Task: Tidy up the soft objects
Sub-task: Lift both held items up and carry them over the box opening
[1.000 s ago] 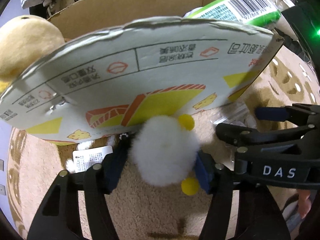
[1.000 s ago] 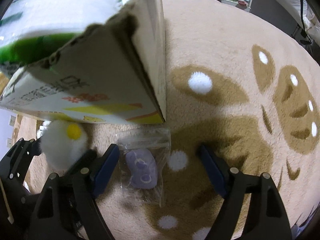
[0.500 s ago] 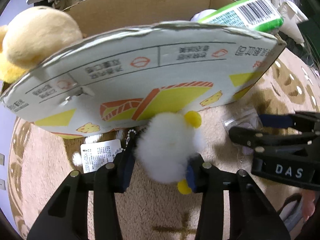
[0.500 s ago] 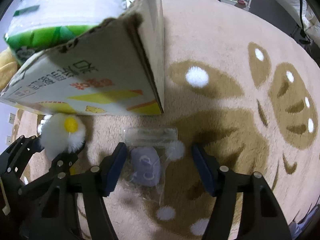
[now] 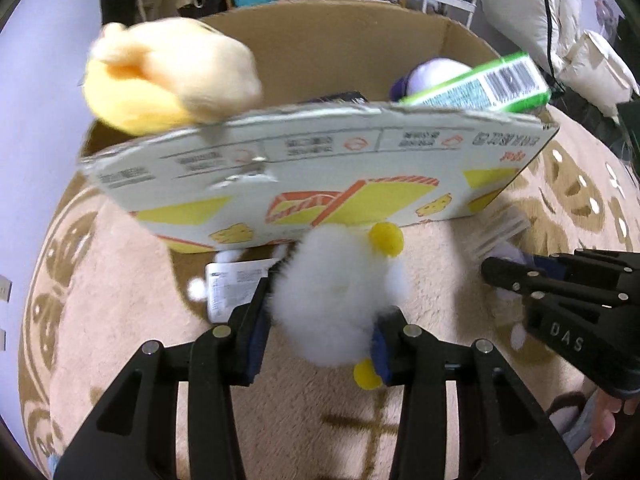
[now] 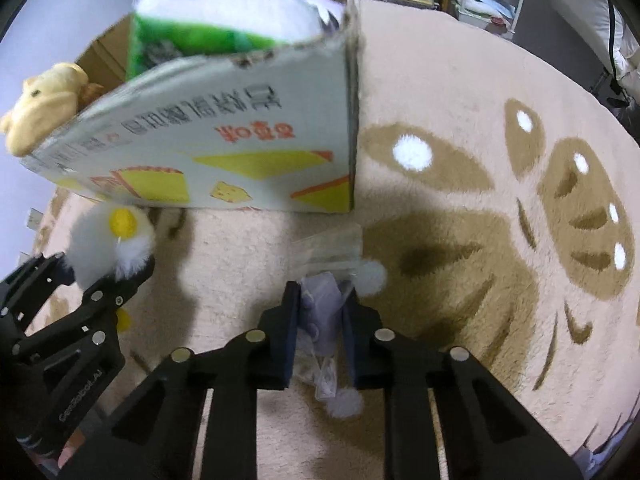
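Observation:
My left gripper is shut on a white fluffy plush with yellow pompoms, held just above the rug in front of the cardboard box. The plush also shows in the right wrist view. My right gripper is shut on a clear plastic bag holding a small purple toy, by the box's right corner. A yellow plush and a green-and-white pack sit in the box.
The beige rug with brown and white marks spreads to the right. A white paper tag lies on the rug under the box's front. Shelves and bedding stand behind the box.
My right gripper closed on the bagged purple toy. My left gripper tightened on the white plush, and both rose, so the box interior shows more.

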`<move>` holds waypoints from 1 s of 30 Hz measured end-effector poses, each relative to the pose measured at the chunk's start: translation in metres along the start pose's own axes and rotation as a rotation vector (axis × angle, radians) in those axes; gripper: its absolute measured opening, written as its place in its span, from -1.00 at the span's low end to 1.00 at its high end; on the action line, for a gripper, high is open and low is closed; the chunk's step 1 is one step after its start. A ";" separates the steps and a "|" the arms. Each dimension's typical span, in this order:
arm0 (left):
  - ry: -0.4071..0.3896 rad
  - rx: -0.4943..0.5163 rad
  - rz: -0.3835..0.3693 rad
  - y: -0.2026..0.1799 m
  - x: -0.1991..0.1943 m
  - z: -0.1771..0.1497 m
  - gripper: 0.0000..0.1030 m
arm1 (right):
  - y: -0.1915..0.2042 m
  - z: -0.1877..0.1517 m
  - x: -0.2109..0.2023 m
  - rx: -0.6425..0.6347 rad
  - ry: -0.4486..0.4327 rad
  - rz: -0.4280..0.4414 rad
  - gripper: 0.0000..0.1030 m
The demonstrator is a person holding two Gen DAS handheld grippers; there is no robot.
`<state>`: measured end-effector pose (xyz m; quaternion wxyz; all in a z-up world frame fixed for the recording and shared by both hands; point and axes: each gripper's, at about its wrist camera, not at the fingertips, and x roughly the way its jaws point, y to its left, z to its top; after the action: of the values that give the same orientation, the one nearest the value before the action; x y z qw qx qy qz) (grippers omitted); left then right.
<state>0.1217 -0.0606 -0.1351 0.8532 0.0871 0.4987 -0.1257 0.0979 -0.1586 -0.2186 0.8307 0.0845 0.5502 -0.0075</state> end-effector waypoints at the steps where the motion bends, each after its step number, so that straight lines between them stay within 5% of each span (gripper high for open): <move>1: -0.013 -0.014 0.008 0.002 -0.009 0.001 -0.21 | -0.001 -0.003 -0.004 -0.006 -0.011 0.003 -0.74; 13: -0.184 -0.057 0.029 0.010 -0.081 -0.008 -0.21 | 0.003 -0.019 -0.081 -0.031 -0.192 0.083 -0.75; 30: -0.433 0.008 0.089 -0.011 -0.141 0.013 -0.21 | -0.006 0.024 -0.149 -0.057 -0.500 0.197 -0.75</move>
<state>0.0623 -0.0567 -0.0058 0.9446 0.0834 0.2992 -0.1058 0.0601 -0.1803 -0.0742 0.9395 0.1098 0.3172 0.0680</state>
